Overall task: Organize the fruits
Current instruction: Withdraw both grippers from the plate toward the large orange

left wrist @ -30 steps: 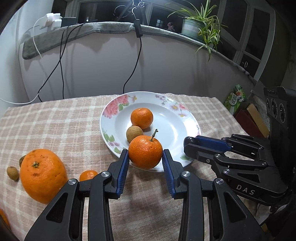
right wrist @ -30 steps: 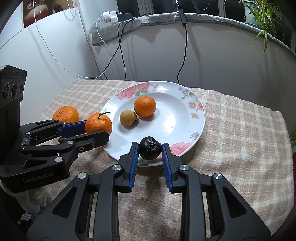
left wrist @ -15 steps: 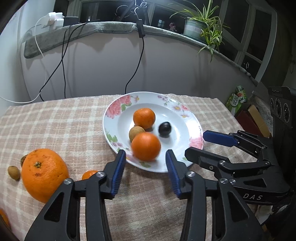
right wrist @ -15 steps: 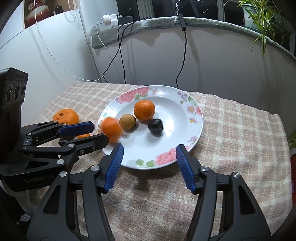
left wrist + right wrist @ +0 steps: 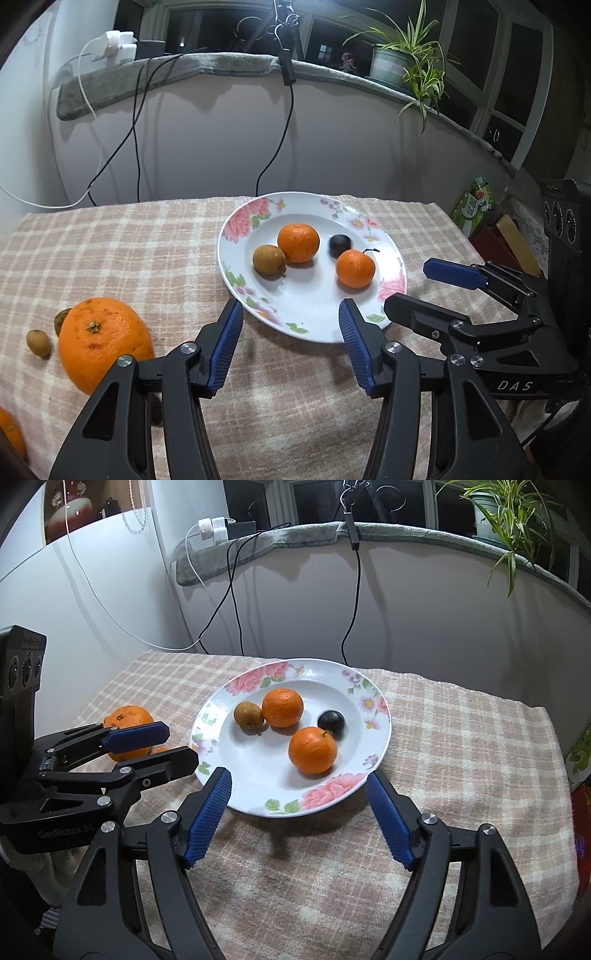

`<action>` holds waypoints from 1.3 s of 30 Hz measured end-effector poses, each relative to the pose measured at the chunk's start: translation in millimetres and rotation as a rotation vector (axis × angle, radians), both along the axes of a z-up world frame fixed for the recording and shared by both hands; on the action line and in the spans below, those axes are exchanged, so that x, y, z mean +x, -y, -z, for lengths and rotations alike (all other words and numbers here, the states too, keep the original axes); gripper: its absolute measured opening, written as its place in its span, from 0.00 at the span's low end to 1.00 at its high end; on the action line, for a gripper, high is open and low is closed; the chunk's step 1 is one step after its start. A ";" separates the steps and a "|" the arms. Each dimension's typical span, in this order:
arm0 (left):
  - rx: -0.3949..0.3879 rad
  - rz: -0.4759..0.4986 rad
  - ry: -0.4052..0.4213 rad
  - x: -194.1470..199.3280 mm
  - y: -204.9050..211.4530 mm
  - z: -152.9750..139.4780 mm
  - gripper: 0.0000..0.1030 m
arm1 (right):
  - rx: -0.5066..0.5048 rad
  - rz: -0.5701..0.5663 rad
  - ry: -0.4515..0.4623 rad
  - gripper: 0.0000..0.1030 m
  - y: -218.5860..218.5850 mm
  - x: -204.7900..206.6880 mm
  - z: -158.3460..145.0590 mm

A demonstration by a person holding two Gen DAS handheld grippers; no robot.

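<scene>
Four fruits on the plate [image 5: 236,288] now, both my claws empty

Left gripper [image 5: 290,347] and right gripper [image 5: 297,814] just spread open with nothing between the jaws, parked low at the plate's near rim. Stemmed tangerine [image 5: 355,268] sits right of centre beside the dark fruit [image 5: 340,245]. Big orange [image 5: 105,341] waits lower left on the cloth, so probably that's next.

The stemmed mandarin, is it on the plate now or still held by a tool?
On the plate. The stemmed mandarin lies free inside the plate, beside the dark fruit; no tool touches it.
</scene>
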State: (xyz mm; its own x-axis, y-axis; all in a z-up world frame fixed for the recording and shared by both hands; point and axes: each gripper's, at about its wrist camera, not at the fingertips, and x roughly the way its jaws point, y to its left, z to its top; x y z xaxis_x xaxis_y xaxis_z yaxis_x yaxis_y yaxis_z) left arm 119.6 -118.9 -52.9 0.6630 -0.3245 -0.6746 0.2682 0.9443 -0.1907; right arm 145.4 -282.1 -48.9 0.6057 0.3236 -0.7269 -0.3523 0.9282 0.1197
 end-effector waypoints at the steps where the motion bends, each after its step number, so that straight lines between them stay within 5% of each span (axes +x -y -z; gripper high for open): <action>1: -0.001 -0.001 0.001 -0.6 -0.6 -0.7 0.52 | 0.001 0.003 0.001 0.84 0.2 -0.7 -1.0; 8: -0.009 -0.016 0.010 -6.0 -8.5 -4.6 0.52 | 0.012 0.014 0.004 0.88 0.7 -5.5 -7.8; 15: -0.018 -0.047 0.016 -15.1 -20.8 -7.1 0.70 | 0.020 0.016 0.004 0.93 -3.6 -10.4 -12.1; 39: -0.032 -0.186 0.031 -50.0 -95.2 -7.4 0.70 | 0.074 -0.096 -0.017 0.93 -48.4 -25.3 -16.6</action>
State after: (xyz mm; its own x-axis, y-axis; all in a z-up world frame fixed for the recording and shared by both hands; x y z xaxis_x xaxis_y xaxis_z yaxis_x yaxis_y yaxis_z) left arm 69.6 -23.7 -45.6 0.7337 -0.2156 -0.6444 0.0958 0.9717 -0.2160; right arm 120.0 -233.7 -32.3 0.5570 0.4326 -0.7090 -0.4367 0.8786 0.1930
